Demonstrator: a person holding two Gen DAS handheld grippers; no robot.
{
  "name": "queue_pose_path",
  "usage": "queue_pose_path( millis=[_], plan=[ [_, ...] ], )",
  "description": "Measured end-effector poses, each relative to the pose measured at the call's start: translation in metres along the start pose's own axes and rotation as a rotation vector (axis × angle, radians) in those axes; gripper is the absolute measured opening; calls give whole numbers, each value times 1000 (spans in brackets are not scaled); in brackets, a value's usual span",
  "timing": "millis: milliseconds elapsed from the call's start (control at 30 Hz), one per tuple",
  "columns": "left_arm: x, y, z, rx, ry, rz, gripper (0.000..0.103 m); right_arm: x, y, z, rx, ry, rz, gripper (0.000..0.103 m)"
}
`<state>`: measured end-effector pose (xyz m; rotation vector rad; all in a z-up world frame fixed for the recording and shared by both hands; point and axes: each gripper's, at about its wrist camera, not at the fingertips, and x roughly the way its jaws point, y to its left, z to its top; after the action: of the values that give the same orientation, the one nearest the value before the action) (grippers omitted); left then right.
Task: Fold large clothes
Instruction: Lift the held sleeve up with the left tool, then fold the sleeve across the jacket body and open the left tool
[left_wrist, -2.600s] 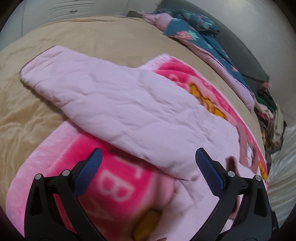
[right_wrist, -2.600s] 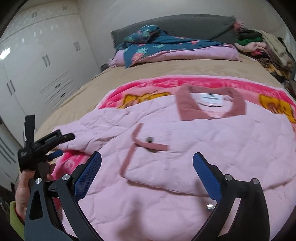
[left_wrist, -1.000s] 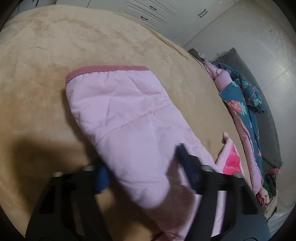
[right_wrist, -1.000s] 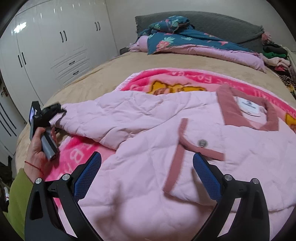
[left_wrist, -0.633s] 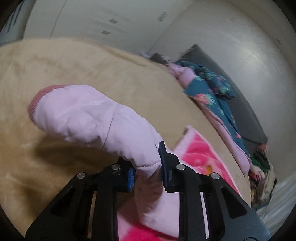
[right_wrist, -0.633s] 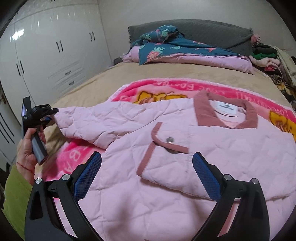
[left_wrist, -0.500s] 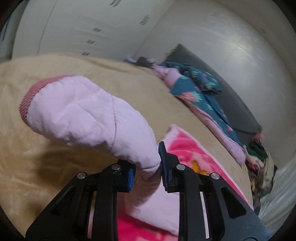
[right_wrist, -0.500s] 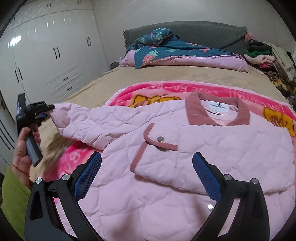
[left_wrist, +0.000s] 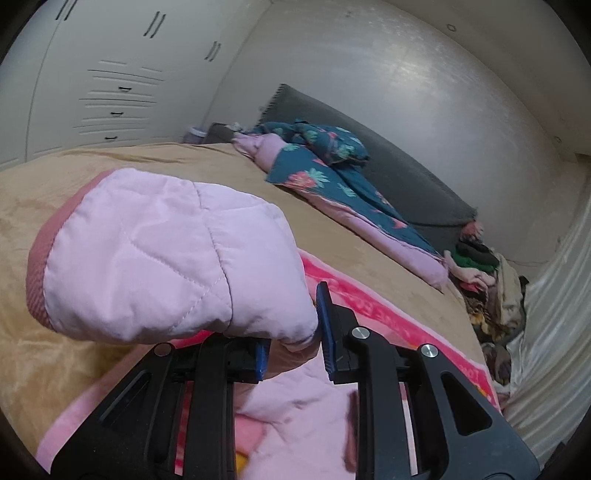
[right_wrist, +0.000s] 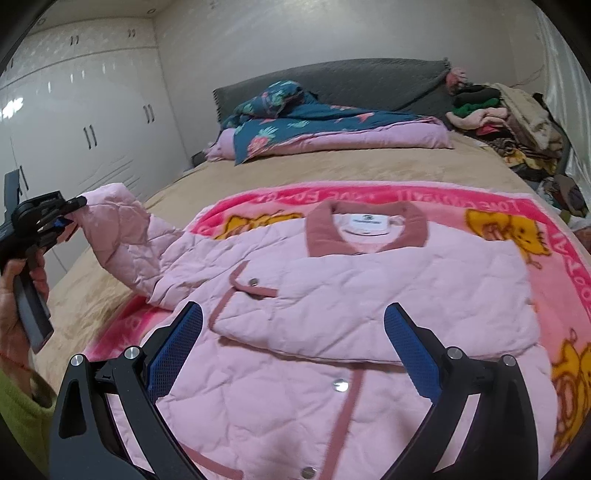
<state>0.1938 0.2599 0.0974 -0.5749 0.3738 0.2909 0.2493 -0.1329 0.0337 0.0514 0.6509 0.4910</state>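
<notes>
Jacket (right_wrist: 369, 288): lies front up on the pink blanket (right_wrist: 546, 236) on the bed (right_wrist: 332, 166), collar toward the headboard; the wearer's left side looks already folded in over the chest, so the flat blanket serves as the folding surface.
Sleeve (left_wrist: 166, 254): raised off the bed, cuff end hanging free past the tongs; probably lifted so that it can be laid across the body.
Left gripper (left_wrist: 291, 347): closed tight on the sleeve a little behind the cuff, cloth bulging between the blue pads.
Right gripper (right_wrist: 291, 350): wide open, holding nothing, hovering above the lower front of the jacket, perhaps ready to steady it.
Next: judging from this, the sleeve goes inward over the chest.
</notes>
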Motion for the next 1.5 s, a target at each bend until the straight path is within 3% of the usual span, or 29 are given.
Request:
queue_pose_path(
  millis=[300, 1500],
  plan=[
    [-8, -58, -23, 101, 27, -53, 13, -31, -34, -8, 68, -31, -8, 98],
    [-11, -212, -115, 518, 113, -168, 13, -86, -136, -27, 244, -108, -58, 98]
  ],
)
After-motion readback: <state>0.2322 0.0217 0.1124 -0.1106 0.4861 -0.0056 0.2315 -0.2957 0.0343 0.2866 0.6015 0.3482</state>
